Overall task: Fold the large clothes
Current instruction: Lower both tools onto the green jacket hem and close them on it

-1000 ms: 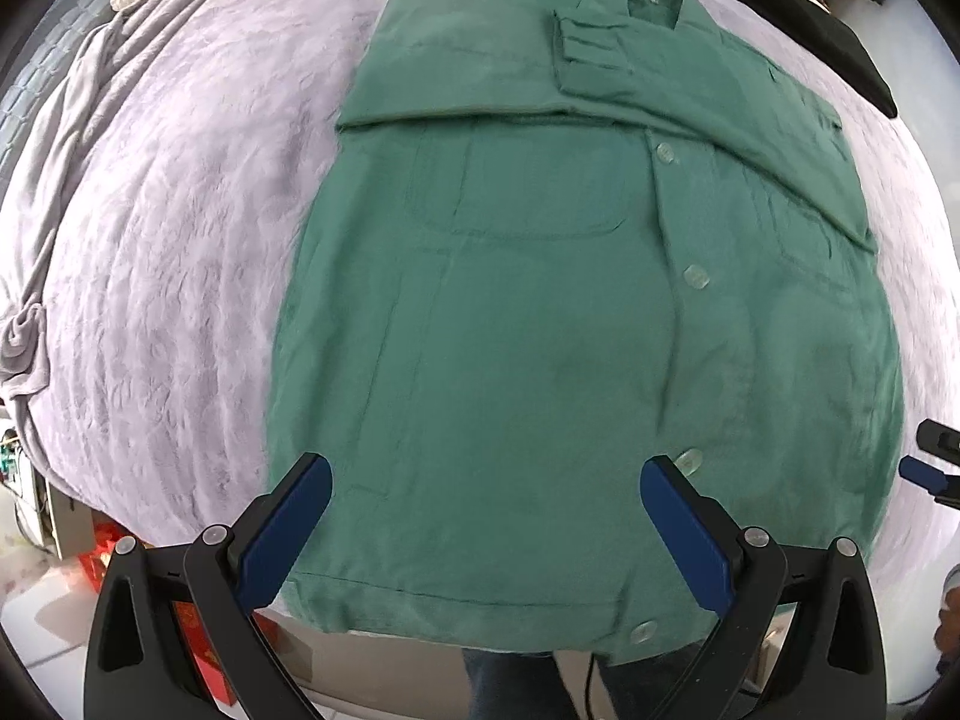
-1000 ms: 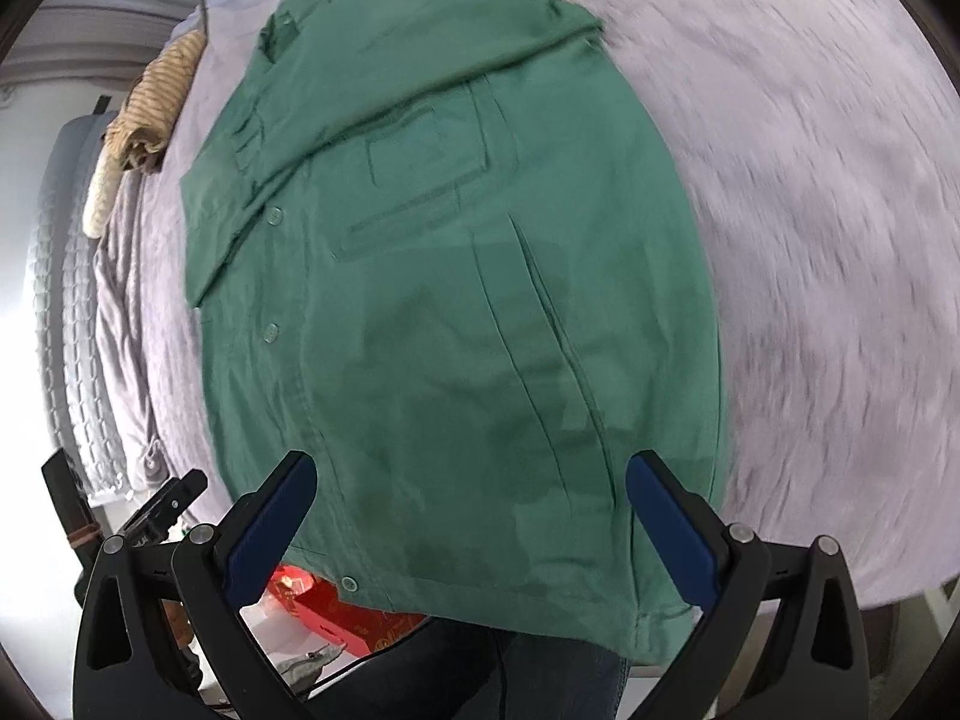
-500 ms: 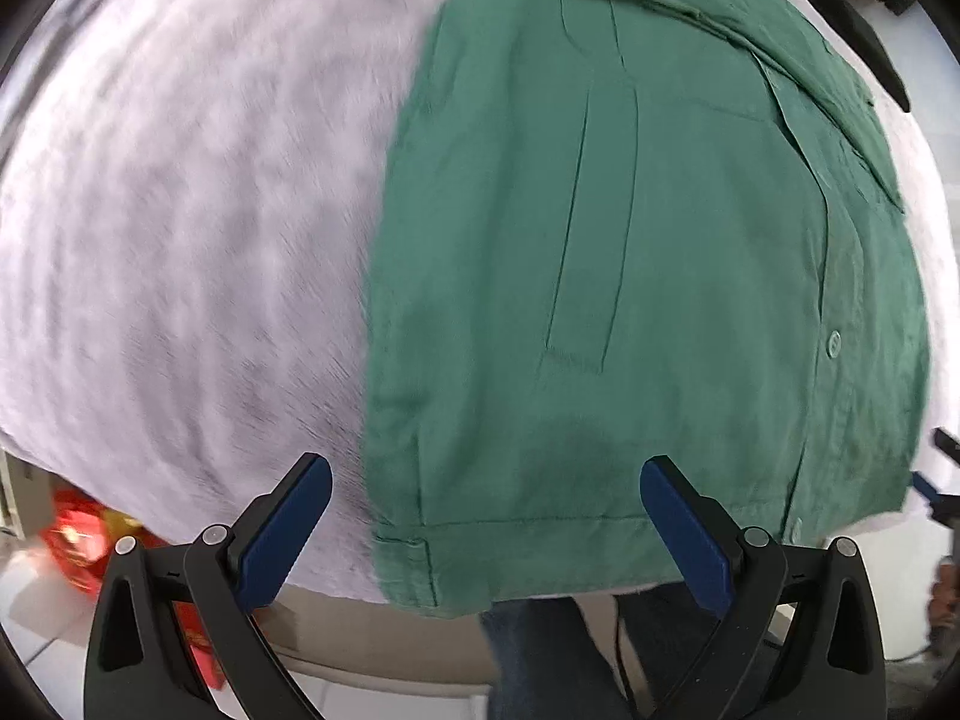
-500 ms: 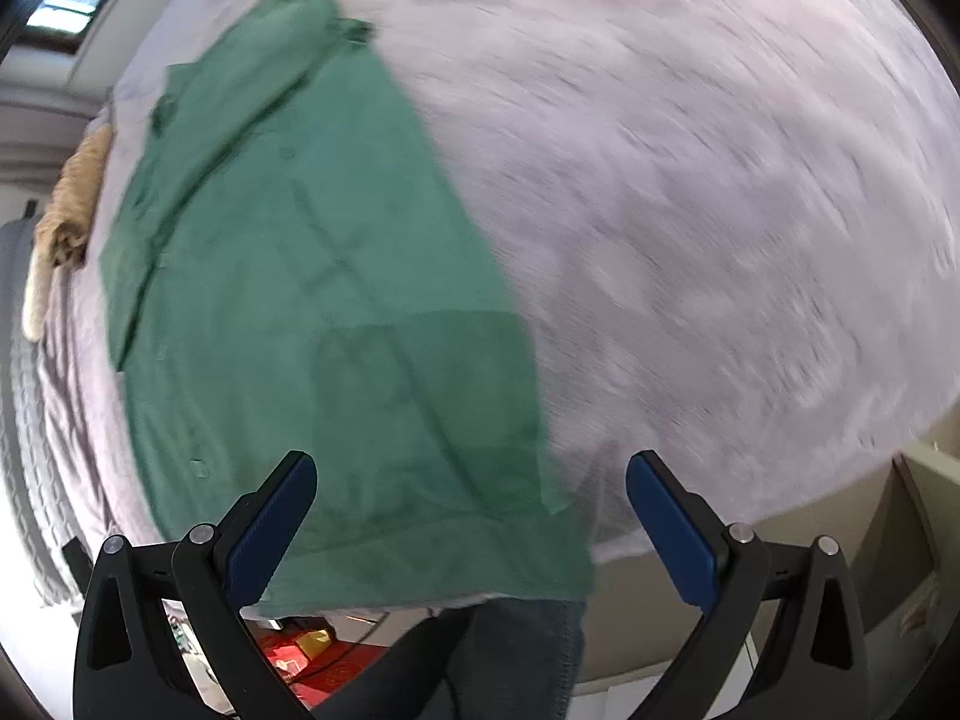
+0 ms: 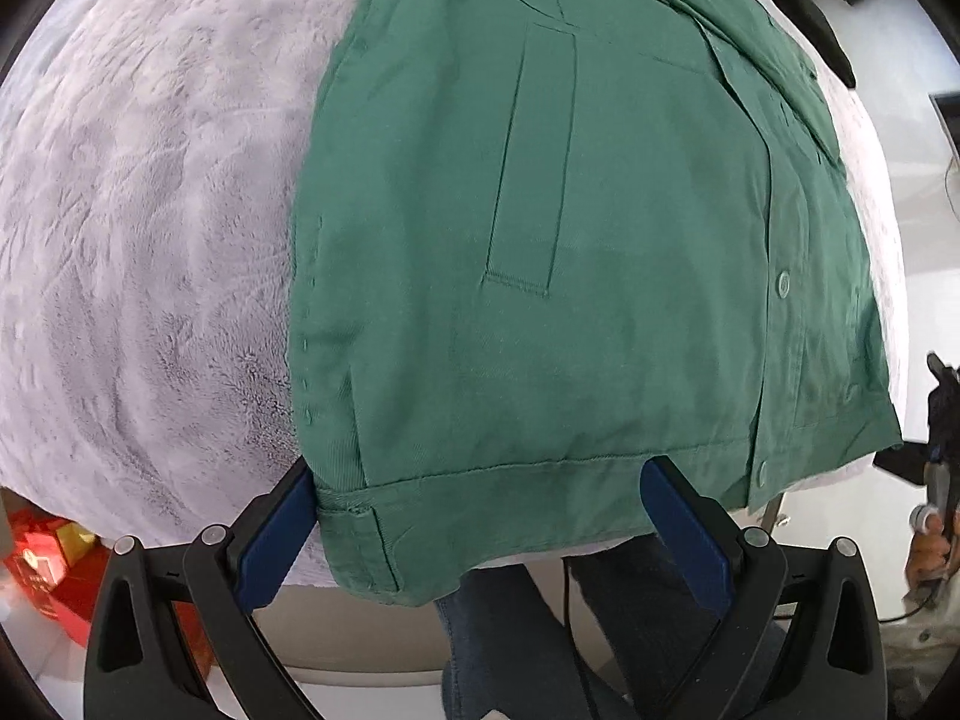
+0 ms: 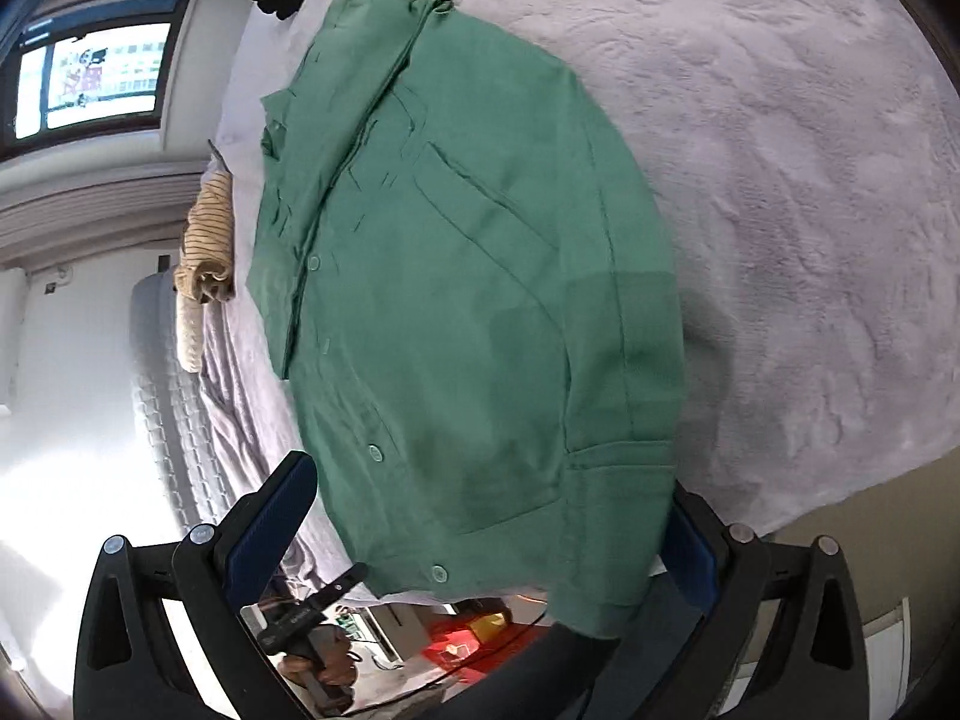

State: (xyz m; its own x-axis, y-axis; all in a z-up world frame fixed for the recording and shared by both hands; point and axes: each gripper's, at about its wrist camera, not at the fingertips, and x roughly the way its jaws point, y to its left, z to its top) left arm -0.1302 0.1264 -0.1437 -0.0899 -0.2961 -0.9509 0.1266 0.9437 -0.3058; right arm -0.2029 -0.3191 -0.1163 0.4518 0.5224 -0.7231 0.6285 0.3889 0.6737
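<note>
Each tool was built alike: the left gripper (image 5: 477, 531) and the right gripper (image 6: 486, 531) were framed in matte black plastic with triangular cut-outs, and round silver screws were set along the upper edges. Flat, dark blue fingers (image 5: 276, 540) were mounted on the black arms — long and smooth. Dark blue jeans (image 5: 510, 642) were worn by the person, and a thin black cable (image 5: 567, 612) was seen before them.

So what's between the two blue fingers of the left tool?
The bottom hem of the green shirt hangs between the left tool's blue fingers, over the edge of the fuzzy blanket. The left wrist view shows it.
</note>
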